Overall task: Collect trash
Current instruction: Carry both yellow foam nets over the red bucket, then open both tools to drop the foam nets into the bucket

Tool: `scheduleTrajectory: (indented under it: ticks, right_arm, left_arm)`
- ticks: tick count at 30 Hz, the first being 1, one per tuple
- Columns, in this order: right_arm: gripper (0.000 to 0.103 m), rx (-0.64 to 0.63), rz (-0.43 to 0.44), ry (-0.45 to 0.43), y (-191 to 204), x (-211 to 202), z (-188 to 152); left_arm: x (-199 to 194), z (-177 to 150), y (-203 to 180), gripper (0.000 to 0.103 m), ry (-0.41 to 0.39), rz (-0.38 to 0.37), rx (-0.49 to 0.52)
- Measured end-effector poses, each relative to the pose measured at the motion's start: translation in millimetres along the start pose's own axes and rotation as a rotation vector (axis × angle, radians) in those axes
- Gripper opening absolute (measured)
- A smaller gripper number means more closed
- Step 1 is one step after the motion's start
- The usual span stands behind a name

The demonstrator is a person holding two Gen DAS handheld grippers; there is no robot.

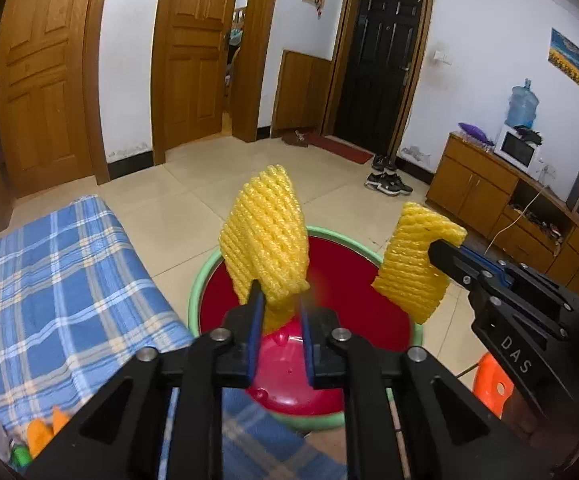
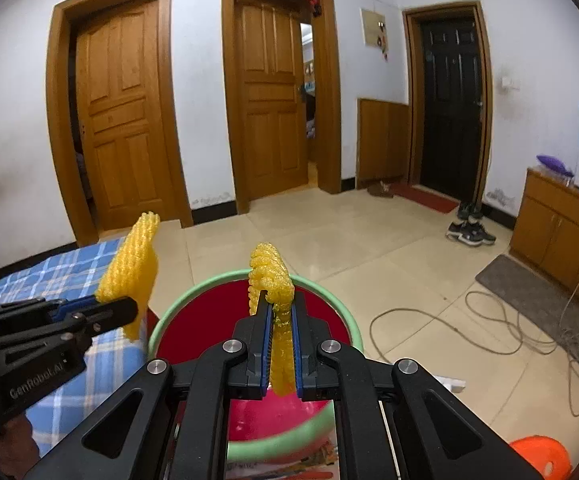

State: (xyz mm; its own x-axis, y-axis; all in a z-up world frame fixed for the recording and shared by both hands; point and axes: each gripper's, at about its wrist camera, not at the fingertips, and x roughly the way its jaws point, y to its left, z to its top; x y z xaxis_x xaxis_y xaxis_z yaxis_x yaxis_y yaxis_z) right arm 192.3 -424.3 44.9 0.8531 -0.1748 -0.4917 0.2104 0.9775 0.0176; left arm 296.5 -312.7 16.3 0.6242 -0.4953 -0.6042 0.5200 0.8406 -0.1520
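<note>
Left fingers [image 1: 255, 312] are pinching the bottom corner of one yellow foam net [image 1: 265, 236]; only a small tab is sitting between the pads, and the right pad is looking slightly off the foam (motion blur there, so contact on that side is unclear). Right fingers [image 2: 300, 332] are pressing on a second foam net [image 2: 271, 280], folded and running deep through the pads, a firmer grip.

Both nets are hanging in the air above the bin [image 1: 199, 284], green rim with red liner, which is sitting on the floor just beside the plaid-covered bed [image 1: 49, 264].

Risks from here:
- The left net is standing tall above a shallow pinch, so any swing may be levering it out early; it could be dropping onto the rim or the tiles instead of inside.
- Foam mesh is light and springy, so on release it may be clinging to the ribbed pads or drifting sideways rather than falling straight.
- The two grippers are working close together over one opening, so a clash looks possible if both are descending at once.
- More bits are lying at the bed's near edge [image 1: 39, 436].
</note>
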Motion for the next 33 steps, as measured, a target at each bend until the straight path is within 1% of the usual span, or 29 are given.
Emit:
scheduleTrajectory:
  ticks: [1, 2, 3, 4, 5, 7, 9, 12, 15, 19, 21, 24, 28, 33]
  right_arm:
    - [0.010, 0.003, 0.002, 0.002, -1.6, 5.1, 1.8]
    - [0.014, -0.001, -0.011, 0.005, -1.9, 9.9, 2.8]
    - [0.018, -0.013, -0.022, 0.007, -1.9, 12.3, 3.8]
    - [0.034, -0.027, -0.032, 0.009, -0.7, 13.2, 4.4]
    - [0.053, -0.037, -0.034, 0.004, 0.3, 13.4, 4.5]
    - [0.057, -0.027, -0.036, -0.010, -0.5, 9.4, 3.8]
    - [0.058, -0.018, -0.025, -0.005, -2.9, 10.9, 4.7]
    - [0.058, -0.024, -0.039, -0.008, -5.8, 12.0, 6.1]
    - [0.058, -0.011, -0.032, -0.003, -9.2, 8.8, 5.4]
    - [0.058, 0.005, -0.032, 0.002, -15.9, 3.8, 3.3]
    - [0.058, 0.012, -0.027, 0.008, -16.9, 2.2, 3.8]
    - [0.058, 0.010, -0.027, 0.007, -14.7, -9.4, 4.9]
    - [0.058, 0.008, -0.032, 0.005, -8.5, -28.6, 6.1]
    - [0.058, 0.004, -0.045, 0.017, 0.4, -57.7, -1.7]
  left_arm:
    - [4.3, 2.1, 0.2, 0.042, 0.004, -0.004, -0.012]
    - [7.1, 3.6, 1.0, 0.054, 0.008, -0.012, -0.021]
    - [9.5, 5.3, 1.0, 0.072, 0.008, -0.014, -0.028]
    - [10.0, 6.1, 1.0, 0.074, -0.003, -0.004, -0.030]
    - [9.4, 6.4, 0.4, 0.074, -0.013, 0.008, -0.027]
    - [9.9, 5.6, -2.3, 0.074, -0.010, 0.018, -0.017]
    - [10.7, 4.3, -4.1, 0.074, -0.001, 0.018, -0.011]
    - [9.8, 1.3, -6.7, 0.074, -0.002, 0.025, -0.002]
    - [9.1, -0.3, -7.7, 0.074, 0.007, 0.022, -0.010]
    - [0.7, -2.9, -8.1, 0.074, 0.011, 0.011, -0.030]
    - [-5.3, -4.6, -10.1, 0.074, 0.008, 0.020, -0.020]
    - [-22.0, -9.6, -13.5, 0.074, -0.006, 0.039, -0.008]
    - [-42.2, -16.8, -11.2, 0.074, 0.023, 0.015, -0.045]
    - [-77.6, -31.6, -14.9, 0.074, 0.004, 0.007, -0.029]
